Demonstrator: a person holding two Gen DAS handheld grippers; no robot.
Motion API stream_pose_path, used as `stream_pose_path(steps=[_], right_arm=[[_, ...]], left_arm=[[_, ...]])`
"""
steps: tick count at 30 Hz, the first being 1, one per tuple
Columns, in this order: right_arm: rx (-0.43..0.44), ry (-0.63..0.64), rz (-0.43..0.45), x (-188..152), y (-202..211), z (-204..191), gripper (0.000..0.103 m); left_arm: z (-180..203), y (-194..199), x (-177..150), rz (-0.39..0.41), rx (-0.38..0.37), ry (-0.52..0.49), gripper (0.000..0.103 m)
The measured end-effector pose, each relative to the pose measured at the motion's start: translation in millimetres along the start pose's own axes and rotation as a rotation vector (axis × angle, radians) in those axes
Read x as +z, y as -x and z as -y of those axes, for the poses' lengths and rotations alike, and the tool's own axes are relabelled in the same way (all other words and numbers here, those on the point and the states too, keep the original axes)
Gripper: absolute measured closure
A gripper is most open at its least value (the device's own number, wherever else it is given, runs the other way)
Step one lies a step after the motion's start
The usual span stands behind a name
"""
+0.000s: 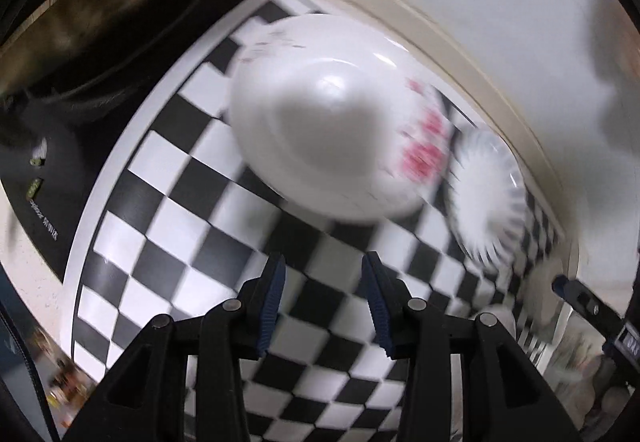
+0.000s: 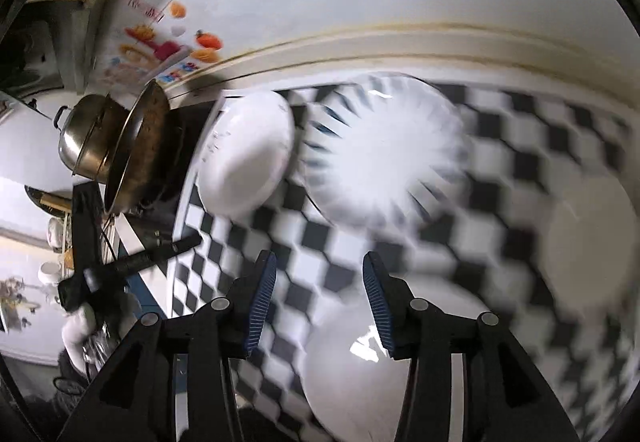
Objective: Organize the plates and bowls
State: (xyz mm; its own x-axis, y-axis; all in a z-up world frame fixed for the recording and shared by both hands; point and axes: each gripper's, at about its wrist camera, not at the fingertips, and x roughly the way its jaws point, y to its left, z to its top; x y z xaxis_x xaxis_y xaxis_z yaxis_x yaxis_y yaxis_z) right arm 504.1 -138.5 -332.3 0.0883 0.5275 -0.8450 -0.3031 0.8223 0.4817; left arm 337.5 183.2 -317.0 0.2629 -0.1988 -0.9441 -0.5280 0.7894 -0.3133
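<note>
A white plate with red flowers (image 1: 320, 122) lies on the checkered mat (image 1: 168, 202) ahead of my open, empty left gripper (image 1: 324, 302). A white plate with dark radial rim marks (image 1: 488, 198) lies to its right. In the right wrist view the flowered plate (image 2: 244, 158) sits at left and the radial plate (image 2: 384, 150) ahead of my open, empty right gripper (image 2: 320, 302). A plain white dish (image 2: 360, 374) lies just under the right gripper, and another pale dish (image 2: 592, 250) at far right. Both views are motion-blurred.
A black stove (image 1: 48, 170) borders the mat on the left. Steel pots (image 2: 112, 146) stand on it. The other gripper (image 2: 120, 266) shows at left in the right wrist view. A cream wall ledge (image 2: 400, 42) runs behind the mat.
</note>
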Motion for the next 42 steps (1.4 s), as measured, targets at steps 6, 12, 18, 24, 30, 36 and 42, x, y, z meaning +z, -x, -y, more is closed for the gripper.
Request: stream_pose_path(steps=[6,12,18,24,30,36,42], right_arm=[[0.048,0.046,-0.087,99.8,-94.6,-39.1,0.055],[-0.015,0.08,-0.162,157.3,-169.7,-54.0,0.055],[-0.037,0.082,-0.217,175.7,-207.1,-50.2,0.056],[-0.04,0.097,-0.24,184.0,-223.6,-46.7,0.073],[-0.047,0.162,-0.249,177.2,-232.0,-60.5,0.084],[-0.036,0.197,-0.24,164.3,-223.7,-61.9,0.086],[-0.036,0.219,-0.218,153.0,-209.9,-64.4,0.086]], left_arm=[[-38.0,-22.3,42.2,-0.014,-0.024,0.094,0.066],[-45.6,-45.5,61.9,-0.035,-0.038,0.113,0.066],[-38.9,-57.6,76.6,-0.04,-0.066,0.108,0.066],[-32.6,-63.7,82.1,-0.019,-0.072,0.101,0.068],[-32.0,-62.7,80.4,0.009,-0.071,0.113,0.068],[-41.7,-54.4,73.5,0.027,-0.058,0.104,0.068],[-34.4,-49.5,62.3,0.031,-0.057,0.081,0.068]])
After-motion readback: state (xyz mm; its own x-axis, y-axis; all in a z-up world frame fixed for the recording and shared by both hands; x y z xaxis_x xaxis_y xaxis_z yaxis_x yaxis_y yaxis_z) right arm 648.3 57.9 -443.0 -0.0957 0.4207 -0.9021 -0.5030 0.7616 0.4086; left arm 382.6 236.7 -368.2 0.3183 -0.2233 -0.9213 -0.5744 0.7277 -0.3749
